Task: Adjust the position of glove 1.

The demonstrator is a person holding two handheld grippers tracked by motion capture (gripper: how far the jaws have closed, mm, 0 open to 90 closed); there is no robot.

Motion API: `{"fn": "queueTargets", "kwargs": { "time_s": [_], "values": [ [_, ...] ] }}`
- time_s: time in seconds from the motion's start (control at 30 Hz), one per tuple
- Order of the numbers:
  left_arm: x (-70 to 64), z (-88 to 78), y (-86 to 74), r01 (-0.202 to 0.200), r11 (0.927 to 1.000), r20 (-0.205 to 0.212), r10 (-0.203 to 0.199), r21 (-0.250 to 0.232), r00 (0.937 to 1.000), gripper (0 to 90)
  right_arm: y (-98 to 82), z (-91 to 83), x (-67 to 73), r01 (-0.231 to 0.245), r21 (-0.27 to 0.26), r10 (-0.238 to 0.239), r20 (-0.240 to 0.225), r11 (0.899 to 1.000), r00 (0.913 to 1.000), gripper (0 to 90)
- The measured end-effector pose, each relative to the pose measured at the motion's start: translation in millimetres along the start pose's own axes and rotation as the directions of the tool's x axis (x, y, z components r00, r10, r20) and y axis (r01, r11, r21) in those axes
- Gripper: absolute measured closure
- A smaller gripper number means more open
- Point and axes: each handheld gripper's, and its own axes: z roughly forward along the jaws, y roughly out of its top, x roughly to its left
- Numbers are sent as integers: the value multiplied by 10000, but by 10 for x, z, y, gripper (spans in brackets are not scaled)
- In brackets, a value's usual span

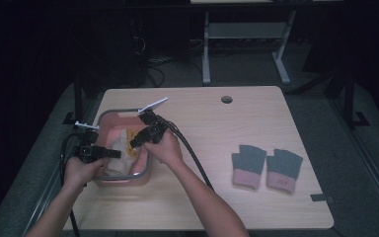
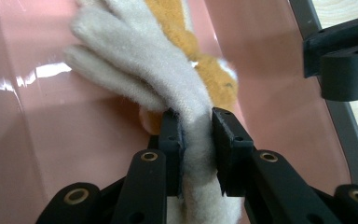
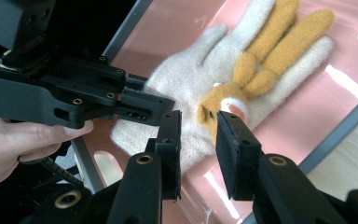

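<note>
A cream glove [image 3: 186, 74] with orange fingers and an orange patch lies flat inside a pink bin [image 3: 307, 116]. My left gripper [image 2: 198, 135] is shut on the cream glove [image 2: 168, 88] near its cuff end, the fabric bunched between the pads. From the high view the left gripper [image 1: 116, 154] reaches into the pink bin [image 1: 123, 111] from the left. My right gripper [image 3: 198, 140] hovers just over the glove's orange patch, jaws apart and pressing on nothing. In the high view the right gripper [image 1: 133, 144] points down and left into the bin.
Two grey gloves with pink cuffs [image 1: 249, 165] [image 1: 282, 170] lie side by side on the wooden table [image 1: 217, 128] at the right. A round cable hole [image 1: 226, 99] sits near the far edge. The bin has a grey metal rim [image 3: 130, 23].
</note>
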Motion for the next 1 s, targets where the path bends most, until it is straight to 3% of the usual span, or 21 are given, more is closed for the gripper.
{"fn": "queueTargets", "kwargs": {
  "time_s": [0.07, 0.3, 0.6, 0.8, 0.9, 0.93, 1.0],
  "values": [
    [-2, 4, 1, 29, 10000, -138, -29, 30, 9999, 728, -2, -16, 1, 97, -50, -97, 18, 9999, 10000, 704],
    [18, -59, 30, 16, 10000, -681, -18, -33, 9977, 568, -15, -91, 21, 185, -190, -186, -3, 9996, 9998, 702],
    [-26, -250, 119, -236, 9977, -1288, 153, -634, 9916, 595, -50, -147, 15, 238, -263, -239, -18, 9994, 9997, 697],
    [-52, -153, 95, -592, 9982, -1560, 587, 13, 9860, 662, -79, -179, 0, 221, -411, -224, -77, 9989, 9997, 691],
    [-77, -37, 81, -976, 9928, -1857, 1090, 695, 9766, 664, -94, -198, -5, 237, -423, -242, -105, 9988, 9997, 690],
    [-77, -37, 81, -976, 9928, -1857, 1090, 695, 9766, 670, -95, -206, -8, 256, -391, -259, -93, 9989, 9996, 689],
    [-107, 8, 79, -1075, 9907, -2067, 1227, 833, 9707, 677, -97, -210, -10, 254, -406, -258, -88, 9988, 9996, 687]
  ]
}}
